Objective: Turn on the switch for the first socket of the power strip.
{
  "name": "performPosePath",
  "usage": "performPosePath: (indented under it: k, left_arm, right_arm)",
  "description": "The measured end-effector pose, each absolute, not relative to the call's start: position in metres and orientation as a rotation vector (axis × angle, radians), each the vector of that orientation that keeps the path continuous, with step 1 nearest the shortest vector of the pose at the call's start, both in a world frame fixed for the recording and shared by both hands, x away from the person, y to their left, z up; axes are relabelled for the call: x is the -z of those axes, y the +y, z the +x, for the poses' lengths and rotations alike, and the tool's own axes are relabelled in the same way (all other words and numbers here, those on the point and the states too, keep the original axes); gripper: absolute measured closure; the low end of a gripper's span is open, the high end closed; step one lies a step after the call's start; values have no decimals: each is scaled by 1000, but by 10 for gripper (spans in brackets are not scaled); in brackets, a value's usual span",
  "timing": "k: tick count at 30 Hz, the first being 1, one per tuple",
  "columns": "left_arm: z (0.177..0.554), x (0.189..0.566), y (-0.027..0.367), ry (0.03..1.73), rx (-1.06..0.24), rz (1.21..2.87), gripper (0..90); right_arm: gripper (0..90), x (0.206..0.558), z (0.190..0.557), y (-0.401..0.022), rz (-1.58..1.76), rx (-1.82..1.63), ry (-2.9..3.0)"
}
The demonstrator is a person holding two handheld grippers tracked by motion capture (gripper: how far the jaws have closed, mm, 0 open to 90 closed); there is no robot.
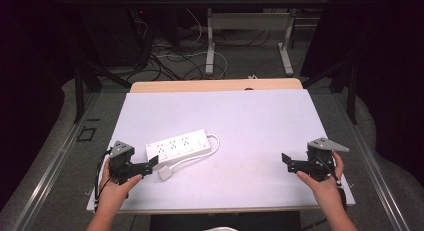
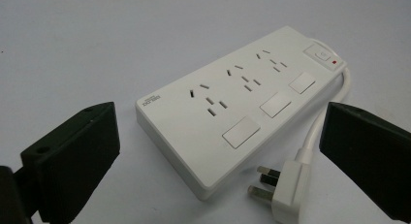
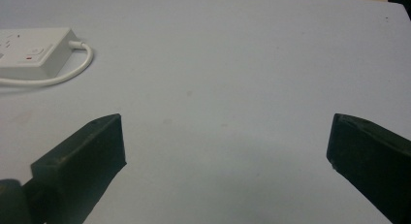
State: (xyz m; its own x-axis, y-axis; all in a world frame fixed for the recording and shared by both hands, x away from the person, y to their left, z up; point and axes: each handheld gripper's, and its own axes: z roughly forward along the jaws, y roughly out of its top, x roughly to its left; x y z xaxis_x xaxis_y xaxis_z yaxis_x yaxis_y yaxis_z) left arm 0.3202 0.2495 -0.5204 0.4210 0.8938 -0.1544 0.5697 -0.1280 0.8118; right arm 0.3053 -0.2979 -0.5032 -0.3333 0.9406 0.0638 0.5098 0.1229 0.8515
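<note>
A white power strip (image 1: 178,147) with three socket groups, three switches and a red light lies left of centre on the white table; its near end sits close in front of my left gripper (image 2: 220,151). Its white cable (image 1: 214,146) loops round the right end and back to a white plug (image 2: 286,187) lying prongs out by the strip's near corner (image 1: 165,174). My left gripper (image 1: 150,166) is open, jaws wide, nothing between them. My right gripper (image 1: 289,162) is open too, hovering over bare table at the right. The strip's switch end (image 3: 34,52) lies far left of it.
The white table top (image 1: 240,121) has a wooden far edge. Beyond it are a dark floor with cables (image 1: 175,56) and another table's metal legs (image 1: 210,46). Black frame struts stand at both sides.
</note>
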Motion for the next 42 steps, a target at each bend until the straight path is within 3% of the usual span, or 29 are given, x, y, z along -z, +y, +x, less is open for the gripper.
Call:
performPosePath:
  k: [11,33,42]
  left_arm:
    - [320,524,245,1250,-467,1832,37]
    - [312,522,222,1174,-456,1892,155]
    - [310,524,210,1134,-436,1972,162]
  right_arm:
    - [0,523,303,-300,1400,-1109,1905]
    - [31,532,303,-293,1362,-1113,1949]
    - [53,535,304,-294,1377,-1111,1942]
